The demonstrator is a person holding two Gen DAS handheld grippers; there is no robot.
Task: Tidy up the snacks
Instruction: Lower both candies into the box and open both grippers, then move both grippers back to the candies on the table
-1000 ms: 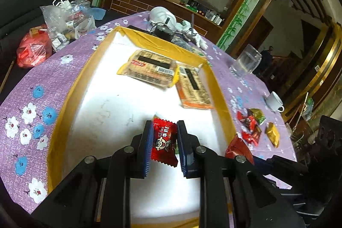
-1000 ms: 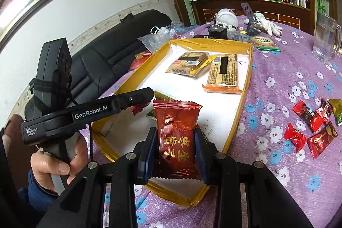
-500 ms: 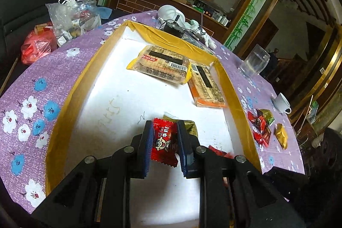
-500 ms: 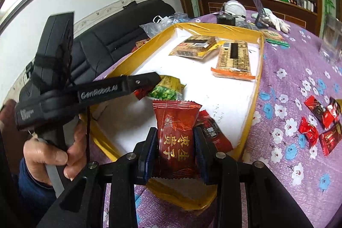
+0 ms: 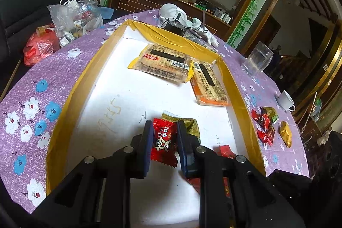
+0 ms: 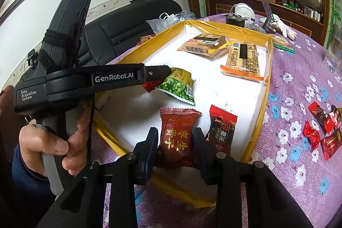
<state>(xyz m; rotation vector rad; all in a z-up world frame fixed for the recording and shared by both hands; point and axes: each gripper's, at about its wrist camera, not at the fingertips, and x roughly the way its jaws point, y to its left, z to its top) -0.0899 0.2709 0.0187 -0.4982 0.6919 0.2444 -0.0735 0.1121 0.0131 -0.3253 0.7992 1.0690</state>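
Observation:
A shallow white tray with a yellow rim [image 5: 70, 99] [image 6: 268, 69] lies on the purple flowered cloth. My left gripper [image 5: 163, 140] is shut on a small bright red candy packet [image 5: 163, 142] over the tray's near part. My right gripper [image 6: 176, 140] is shut on a dark red snack packet with gold characters [image 6: 177, 131] above the tray's near edge. A green pea packet [image 6: 178, 87] [image 5: 190, 124] and a dark red candy [image 6: 221, 130] lie in the tray. In the right wrist view, the left gripper [image 6: 159, 76] reaches in from the left, held by a hand [image 6: 49, 144].
Two biscuit packs [image 5: 164, 63] [image 5: 208, 82] lie at the tray's far end. Several loose red and gold candies [image 5: 266, 123] [image 6: 322, 129] sit on the cloth right of the tray. A glass jug [image 5: 257, 59], a white cup [image 5: 285, 100], plastic bags [image 5: 72, 18] and gloves [image 6: 282, 28] ring the table.
Both grippers came in lower over the tray's near end with their packets still held. The green pea packet and the dark red candy now show beside the held packets.

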